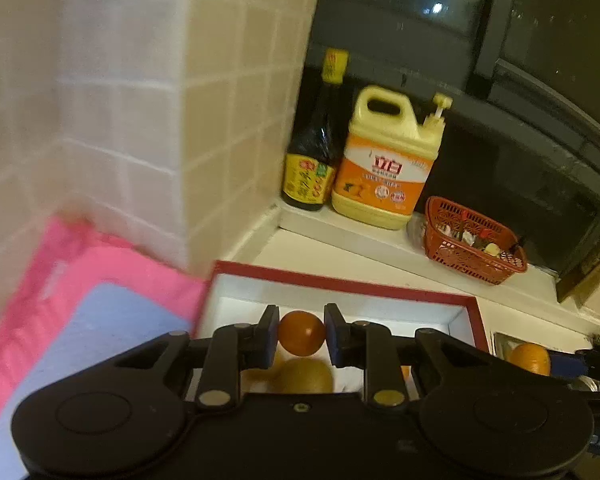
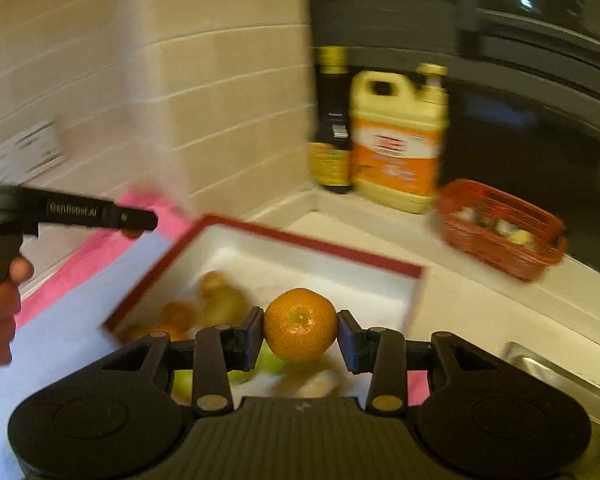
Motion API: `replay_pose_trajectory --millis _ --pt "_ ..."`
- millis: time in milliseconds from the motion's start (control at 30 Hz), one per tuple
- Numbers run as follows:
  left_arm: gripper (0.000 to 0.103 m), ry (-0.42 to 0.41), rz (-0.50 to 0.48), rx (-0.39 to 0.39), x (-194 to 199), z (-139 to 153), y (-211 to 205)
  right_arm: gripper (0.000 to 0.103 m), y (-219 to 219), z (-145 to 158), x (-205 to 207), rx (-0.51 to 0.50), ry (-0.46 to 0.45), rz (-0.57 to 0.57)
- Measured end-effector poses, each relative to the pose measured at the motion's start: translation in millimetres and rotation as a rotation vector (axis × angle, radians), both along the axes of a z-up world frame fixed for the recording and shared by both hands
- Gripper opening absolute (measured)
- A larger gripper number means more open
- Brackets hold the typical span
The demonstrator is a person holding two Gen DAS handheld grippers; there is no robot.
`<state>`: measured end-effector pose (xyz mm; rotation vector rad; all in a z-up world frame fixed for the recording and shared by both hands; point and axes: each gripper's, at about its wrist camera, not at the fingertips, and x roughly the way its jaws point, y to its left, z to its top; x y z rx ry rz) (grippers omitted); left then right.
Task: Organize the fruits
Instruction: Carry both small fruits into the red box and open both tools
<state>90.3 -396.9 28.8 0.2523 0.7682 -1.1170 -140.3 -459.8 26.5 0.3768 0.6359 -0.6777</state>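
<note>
Fruit held over the box (image 2: 300, 246).
Left gripper (image 1: 301, 334) clamped on a small orange (image 1: 301, 332), right gripper (image 2: 300, 336) on a mandarin (image 2: 300, 324); could bruise or roll out if dropped from height.

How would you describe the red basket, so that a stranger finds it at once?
Look at the white ledge under the dark window. From the tiled corner come a dark sauce bottle, then a yellow detergent jug, then the red basket. It alone is low, open and perforated.
</note>
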Motion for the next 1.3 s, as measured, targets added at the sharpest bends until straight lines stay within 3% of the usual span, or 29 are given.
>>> replay_pose_trajectory --millis 167,333,633,1100,1133,1200,1233,1300 --pt "0.028 0.06 -0.014 0.076 12 -36 -56 0.042 -46 -13 23 0.007 0.046 0.012" --pt "0.028 0.096 -0.013 0.15 21 -74 -84 0.042 -77 -47 56 0.062 0.119 0.017" --pt "0.028 0.114 -0.021 0.204 28 -111 -104 0.042 -81 -70 88 -0.054 0.286 0.027" --pt "0.029 0.081 -0.046 0.233 17 -110 -106 0.042 -96 -72 68 0.07 0.21 0.033" --pt "0.033 0.083 -0.047 0.234 16 -110 -105 0.042 -97 -72 66 0.079 0.203 0.034" --pt "0.057 0.091 -0.045 0.238 15 -109 -103 0.042 -101 -70 61 0.111 0.174 0.031" --pt "0.075 0.099 -0.038 0.238 14 -108 -101 0.043 -103 -69 59 0.126 0.161 0.027" --pt "0.076 0.093 -0.041 0.233 12 -103 -97 0.048 -107 -65 52 0.157 0.129 0.017"
